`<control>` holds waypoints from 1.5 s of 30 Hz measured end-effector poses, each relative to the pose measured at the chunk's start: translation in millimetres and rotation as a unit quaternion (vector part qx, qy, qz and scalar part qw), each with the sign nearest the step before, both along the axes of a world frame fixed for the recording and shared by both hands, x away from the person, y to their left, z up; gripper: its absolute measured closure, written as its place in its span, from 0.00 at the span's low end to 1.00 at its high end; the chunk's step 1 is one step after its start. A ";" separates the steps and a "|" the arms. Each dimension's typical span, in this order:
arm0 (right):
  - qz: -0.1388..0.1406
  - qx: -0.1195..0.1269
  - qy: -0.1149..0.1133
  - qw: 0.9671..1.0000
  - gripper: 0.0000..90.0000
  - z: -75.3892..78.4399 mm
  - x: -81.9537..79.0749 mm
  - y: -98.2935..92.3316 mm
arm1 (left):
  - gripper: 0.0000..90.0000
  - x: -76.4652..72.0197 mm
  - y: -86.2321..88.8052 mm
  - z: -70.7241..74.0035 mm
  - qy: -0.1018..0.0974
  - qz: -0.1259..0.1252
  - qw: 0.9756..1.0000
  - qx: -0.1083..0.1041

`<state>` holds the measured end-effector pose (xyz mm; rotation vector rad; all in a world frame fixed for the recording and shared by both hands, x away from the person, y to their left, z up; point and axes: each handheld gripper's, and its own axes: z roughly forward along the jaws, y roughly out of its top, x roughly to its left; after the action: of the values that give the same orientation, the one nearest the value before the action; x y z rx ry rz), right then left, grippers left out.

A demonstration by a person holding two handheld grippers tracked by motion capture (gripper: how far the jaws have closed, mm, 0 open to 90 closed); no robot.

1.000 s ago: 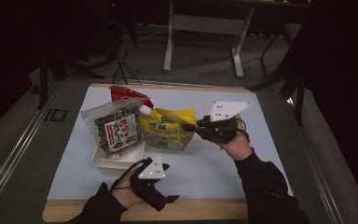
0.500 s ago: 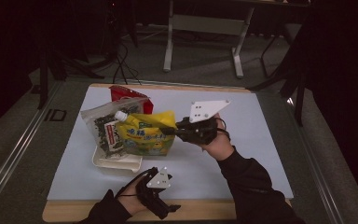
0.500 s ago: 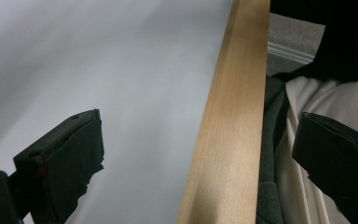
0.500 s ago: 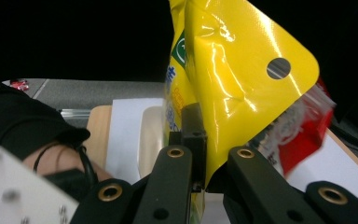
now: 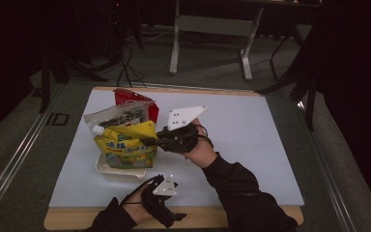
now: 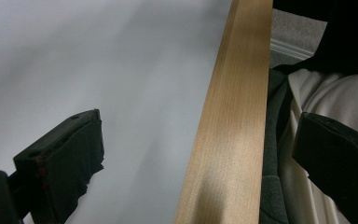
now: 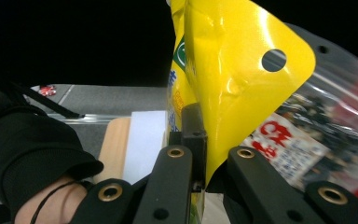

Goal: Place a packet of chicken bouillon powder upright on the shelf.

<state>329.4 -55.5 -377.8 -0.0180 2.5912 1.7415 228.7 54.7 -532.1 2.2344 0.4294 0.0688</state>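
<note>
Two pouches now meet: the right gripper, clamped on the yellow spouted foil pouch, has carried it over the white tray, against the clear seaweed bag; the left gripper is open.

Pouch held over the tray, ahead of the right gripper

The pouch hangs from the right gripper, just beyond its tips, over the tray. Behind the pouch stand a clear bag and another packet. The left gripper sits nearer the person, at the table's wooden edge.
</note>
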 end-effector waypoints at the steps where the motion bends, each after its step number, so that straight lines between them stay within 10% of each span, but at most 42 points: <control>1: 0.003 0.000 0.000 1.000 1.00 -1.1 -0.7 3.4 | 0.04 0.0 0.0 0.0 0.000 0.000 1.000 0.000; 34: -0.008 -0.045 0.050 0.998 0.98 -71.8 1.6 38.2 | 0.04 1.6 0.6 -4.0 0.001 -0.006 1.000 0.008; 45: -0.044 -0.044 0.038 0.997 0.58 -64.2 6.1 3.6 | 0.04 0.9 -0.8 -5.0 0.004 -0.006 1.000 0.005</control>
<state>335.5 -51.8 -442.0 0.1617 2.6744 1.6292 229.5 53.9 -537.1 2.2480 0.4195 0.0564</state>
